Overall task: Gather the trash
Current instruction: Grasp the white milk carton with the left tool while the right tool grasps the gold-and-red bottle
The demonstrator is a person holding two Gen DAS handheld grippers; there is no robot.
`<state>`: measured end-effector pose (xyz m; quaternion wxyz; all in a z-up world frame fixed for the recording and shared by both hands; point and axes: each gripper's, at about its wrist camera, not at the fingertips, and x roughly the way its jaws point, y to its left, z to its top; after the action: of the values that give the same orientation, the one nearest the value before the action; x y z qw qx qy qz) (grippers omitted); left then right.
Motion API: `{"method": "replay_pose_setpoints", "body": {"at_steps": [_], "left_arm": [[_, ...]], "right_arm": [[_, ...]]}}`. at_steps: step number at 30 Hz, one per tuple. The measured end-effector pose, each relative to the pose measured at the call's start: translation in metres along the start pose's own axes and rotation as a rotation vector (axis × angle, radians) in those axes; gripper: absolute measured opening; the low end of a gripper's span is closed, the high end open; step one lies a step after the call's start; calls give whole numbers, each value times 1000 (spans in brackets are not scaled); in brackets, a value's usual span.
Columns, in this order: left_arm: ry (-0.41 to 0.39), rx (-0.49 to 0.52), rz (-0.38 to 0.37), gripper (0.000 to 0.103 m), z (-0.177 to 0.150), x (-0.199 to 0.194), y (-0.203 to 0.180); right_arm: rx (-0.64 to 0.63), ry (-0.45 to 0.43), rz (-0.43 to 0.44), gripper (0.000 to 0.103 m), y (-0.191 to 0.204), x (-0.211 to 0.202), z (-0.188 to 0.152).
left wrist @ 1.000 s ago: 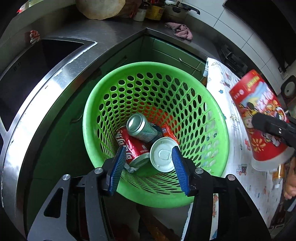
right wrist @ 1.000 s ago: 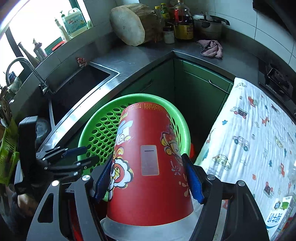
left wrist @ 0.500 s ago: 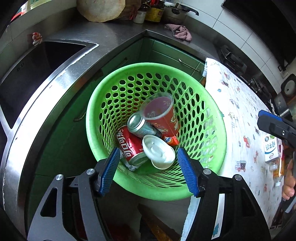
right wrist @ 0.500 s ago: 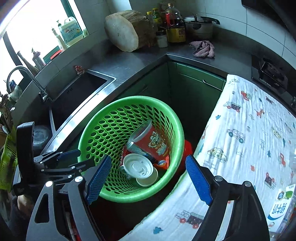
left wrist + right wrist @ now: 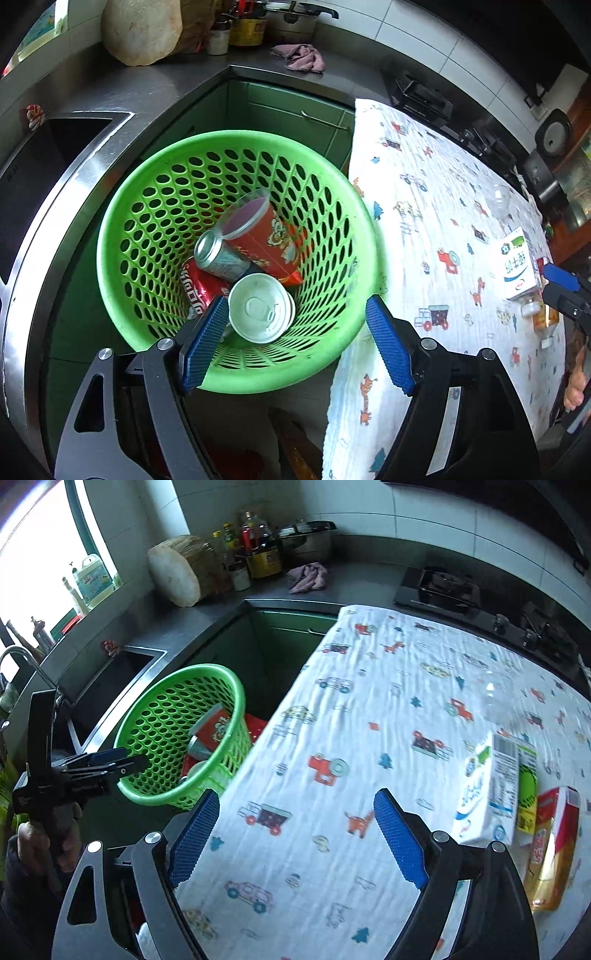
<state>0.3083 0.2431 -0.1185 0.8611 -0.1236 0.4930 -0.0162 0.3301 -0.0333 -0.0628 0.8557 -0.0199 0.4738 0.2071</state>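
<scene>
meanwhile, right gripper (image 5: 293, 834), fingers spread and empty, nears the milk carton (image 5: 491, 794) beyond the green basket (image 5: 177, 734); best gripped square across its sides.

The right tongs (image 5: 297, 834) gape empty over the vehicle-print cloth (image 5: 369, 709) covering the surface. A milk carton (image 5: 487, 797) stands near right; the green basket (image 5: 177, 716) sits left, holding a red cup (image 5: 216, 729).

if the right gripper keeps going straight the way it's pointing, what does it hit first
Probably the printed tablecloth: the open right gripper points over bare cloth, with the milk carton off to its right. Depth is uncertain.
</scene>
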Motion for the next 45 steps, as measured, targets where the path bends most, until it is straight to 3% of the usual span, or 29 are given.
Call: {"method": "replay_pose_setpoints", "body": {"at_steps": [17,31,40,45], "left_arm": [[27,147,-70,79,2,11,-107],[60,277,-130,79,5,23,-211],[86,338,-158,79,17,37,-268],[106,346,-170,79,24,48,-295]], "right_arm": [[293,-22,-211,83,-173,-71,-71],[389,15,-227,83,-240,-55,-82],[394,60,-217,82,-259,-28,-75],[400,88,-212,76,-268,-17,-77]]}}
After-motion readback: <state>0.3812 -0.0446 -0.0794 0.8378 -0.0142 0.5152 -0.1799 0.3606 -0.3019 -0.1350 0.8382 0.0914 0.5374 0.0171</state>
